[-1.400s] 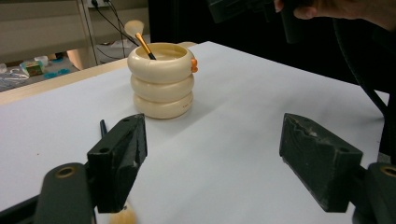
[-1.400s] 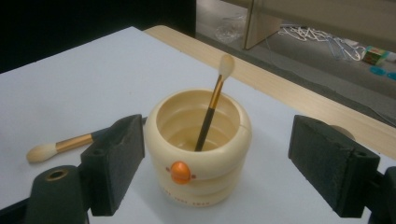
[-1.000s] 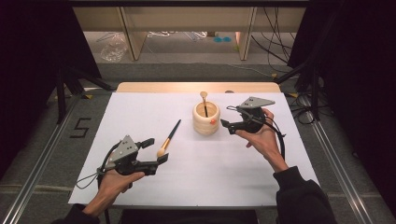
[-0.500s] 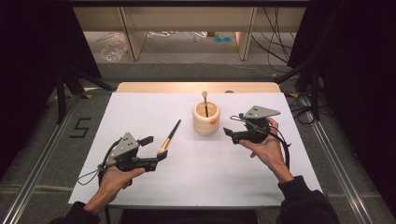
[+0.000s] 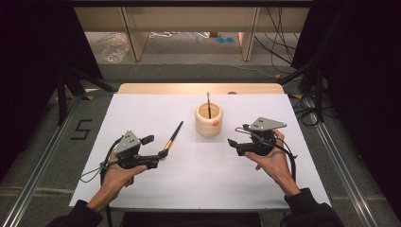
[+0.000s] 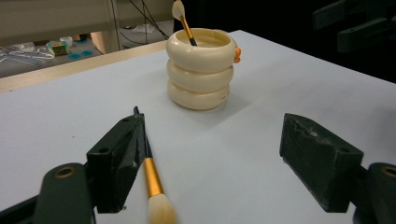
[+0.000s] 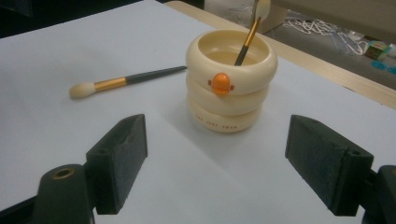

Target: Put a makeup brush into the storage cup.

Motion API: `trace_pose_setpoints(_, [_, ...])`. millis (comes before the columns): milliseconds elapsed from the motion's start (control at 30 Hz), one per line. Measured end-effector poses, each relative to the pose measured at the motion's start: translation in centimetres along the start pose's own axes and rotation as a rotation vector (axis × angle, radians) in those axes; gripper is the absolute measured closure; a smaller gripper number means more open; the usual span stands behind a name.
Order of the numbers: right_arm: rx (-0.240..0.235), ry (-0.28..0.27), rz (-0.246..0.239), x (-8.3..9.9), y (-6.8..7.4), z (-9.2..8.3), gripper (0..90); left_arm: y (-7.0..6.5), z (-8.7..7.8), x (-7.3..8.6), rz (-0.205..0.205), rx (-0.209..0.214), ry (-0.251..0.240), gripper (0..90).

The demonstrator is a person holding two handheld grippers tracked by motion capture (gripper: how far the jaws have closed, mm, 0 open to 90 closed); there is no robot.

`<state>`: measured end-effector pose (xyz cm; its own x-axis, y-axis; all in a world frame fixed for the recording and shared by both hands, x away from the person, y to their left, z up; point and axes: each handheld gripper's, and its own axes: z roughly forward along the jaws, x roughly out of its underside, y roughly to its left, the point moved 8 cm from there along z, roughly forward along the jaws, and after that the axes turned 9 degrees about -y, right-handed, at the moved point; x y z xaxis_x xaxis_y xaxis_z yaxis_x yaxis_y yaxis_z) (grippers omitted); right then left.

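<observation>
A cream ringed holder (image 5: pixel 208 120) with an orange beak stands mid-table, and one makeup brush (image 5: pixel 208 101) leans inside it. A second brush (image 5: pixel 172 136), black-handled with a gold ferrule, lies flat to its left. My left gripper (image 5: pixel 155 150) is open at that brush's bristle end. In the left gripper view (image 6: pixel 229 163) the brush (image 6: pixel 152 179) lies along the inner face of the left jaw, far from the other jaw. My right gripper (image 5: pixel 238 135) is open just right of the holder, with nothing between its jaws (image 7: pixel 233 168). It faces the holder (image 7: pixel 231 88) and the loose brush (image 7: pixel 121 83).
A white sheet (image 5: pixel 198 184) covers the table, with a strip of bare wood (image 5: pixel 198 88) at the far edge. Dark stands and cables flank both sides. Shelving legs and a plastic bag (image 5: pixel 113 47) sit on the floor beyond.
My right gripper has drawn back from beside the holder toward the near edge and sunk a little. The left gripper and both brushes have stayed put.
</observation>
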<state>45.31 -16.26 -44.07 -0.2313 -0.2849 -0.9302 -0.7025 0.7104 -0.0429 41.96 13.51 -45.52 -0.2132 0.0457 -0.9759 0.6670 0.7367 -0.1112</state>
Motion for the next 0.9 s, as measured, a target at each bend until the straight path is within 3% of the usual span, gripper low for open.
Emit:
trace_pose_setpoints(500, [-0.019,-0.014,0.045,1.6,1.1,-1.3,17.9,0.7,0.6,0.0,0.002,-0.015,0.007,23.1])
trace_pose_setpoints(900, [-0.037,-0.086,0.065,1.4,2.1,-2.5,16.4,0.7,0.4,-0.3,-0.002,-0.020,-0.009,23.1])
